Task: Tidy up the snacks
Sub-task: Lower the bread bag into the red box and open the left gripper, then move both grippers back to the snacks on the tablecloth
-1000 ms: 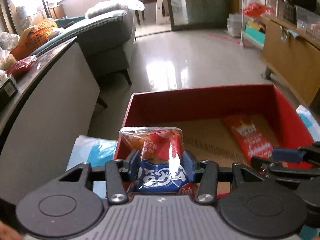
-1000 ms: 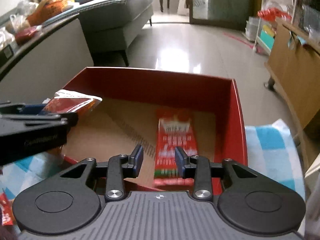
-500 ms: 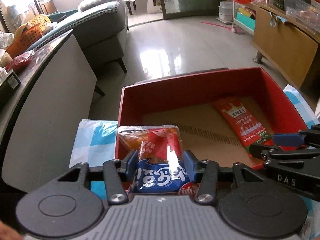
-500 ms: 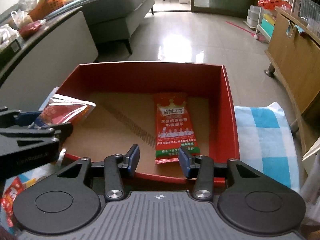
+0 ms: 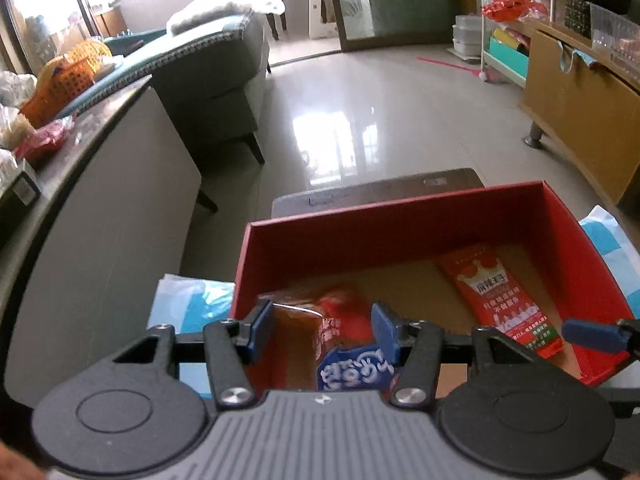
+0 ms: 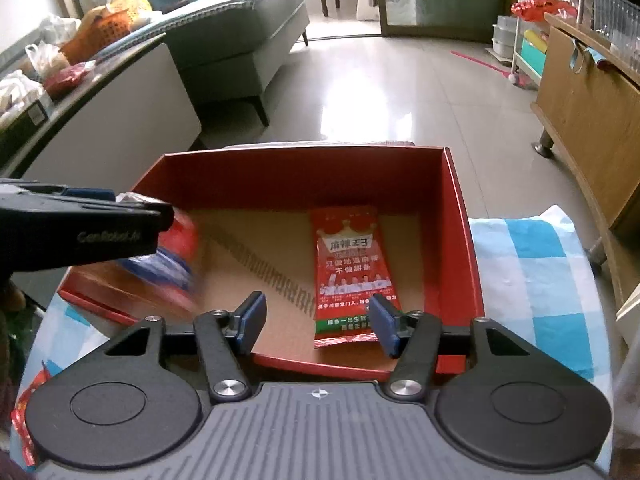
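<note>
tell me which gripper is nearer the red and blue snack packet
Left. The left gripper straddles the red and blue snack packet over the red box's left side; the right gripper is over the box's right side.

box [image 6: 460, 240]: red walls, brown cardboard floor | long packet [image 6: 354, 268] inside box: red, white lettering, green band | snack bag [image 5: 340, 340] at box's left wall: red, amber, blue | cloth [image 6: 532, 280] under box: blue-white checked | claw pads [image 6: 252, 320]: blue
</note>
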A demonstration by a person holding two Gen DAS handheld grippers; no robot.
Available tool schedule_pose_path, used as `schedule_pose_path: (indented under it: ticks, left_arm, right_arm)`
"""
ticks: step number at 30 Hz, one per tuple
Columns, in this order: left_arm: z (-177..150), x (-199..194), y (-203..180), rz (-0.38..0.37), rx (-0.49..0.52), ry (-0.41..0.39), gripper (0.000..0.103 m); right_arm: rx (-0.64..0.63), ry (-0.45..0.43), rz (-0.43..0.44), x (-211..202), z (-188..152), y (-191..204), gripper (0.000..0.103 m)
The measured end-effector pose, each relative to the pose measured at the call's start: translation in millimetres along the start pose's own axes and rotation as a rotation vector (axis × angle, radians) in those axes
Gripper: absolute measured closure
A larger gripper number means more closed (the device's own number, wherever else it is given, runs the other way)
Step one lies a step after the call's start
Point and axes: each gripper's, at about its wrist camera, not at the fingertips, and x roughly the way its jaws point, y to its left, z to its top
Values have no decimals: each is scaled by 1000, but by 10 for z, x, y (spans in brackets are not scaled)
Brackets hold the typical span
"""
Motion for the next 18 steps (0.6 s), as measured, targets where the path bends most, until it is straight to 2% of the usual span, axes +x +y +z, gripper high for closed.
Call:
schedule_pose_path:
  ticks: [3, 9, 13, 18]
  left_arm:
    - [-54, -5, 66, 11, -36, 10, 53]
    - [-240, -295, 366, -67, -170, 32, 53]
    - [-440, -612, 566, -110, -232, 38, 53]
    - [-802, -1034, 665, -116, -204, 29, 48]
  right_arm:
    - [8, -19, 13, -41, -1, -1, 39]
    - [11, -38, 31, -228, -1, 35, 38]
    - [14, -52, 43, -535, -44, 80, 34]
    - [20, -60, 60, -1014, -384, 134, 30]
